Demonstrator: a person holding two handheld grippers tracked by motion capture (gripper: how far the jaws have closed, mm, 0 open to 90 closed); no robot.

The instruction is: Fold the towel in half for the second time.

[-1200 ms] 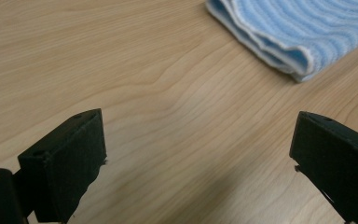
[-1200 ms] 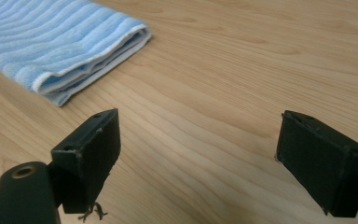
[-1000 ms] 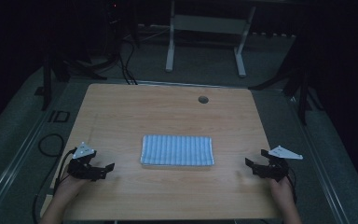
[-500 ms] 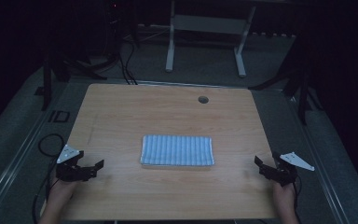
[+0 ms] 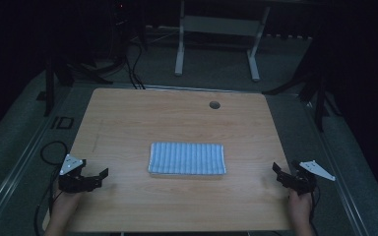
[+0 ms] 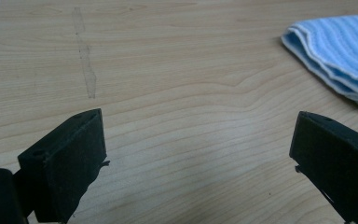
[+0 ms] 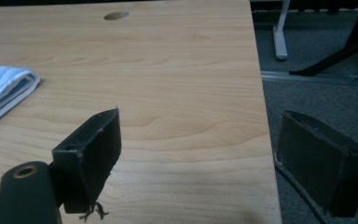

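Note:
A folded blue-and-white striped towel [image 5: 187, 158] lies flat in the middle of the wooden table [image 5: 177, 118]. My left gripper [image 5: 98, 177] rests open near the table's front left edge, well left of the towel. In the left gripper view its jaws stand wide apart over bare wood, with the towel's corner [image 6: 340, 51] at the upper right. My right gripper [image 5: 278, 173] sits open at the front right edge. In the right gripper view the towel's folded end [image 7: 4, 91] lies at the far left, and one jaw hangs past the table edge.
A round cable hole [image 5: 214, 104] sits near the table's far edge. A faint scuff mark [image 6: 86, 60] runs across the wood on the left. Grey floor [image 5: 300, 123] surrounds the table, with a white frame stand [image 5: 216, 29] behind and cables [image 5: 49, 147] at the left.
Both grippers have drawn outward and back toward the person, away from the towel, toward the table's front corners. The towel has not moved.

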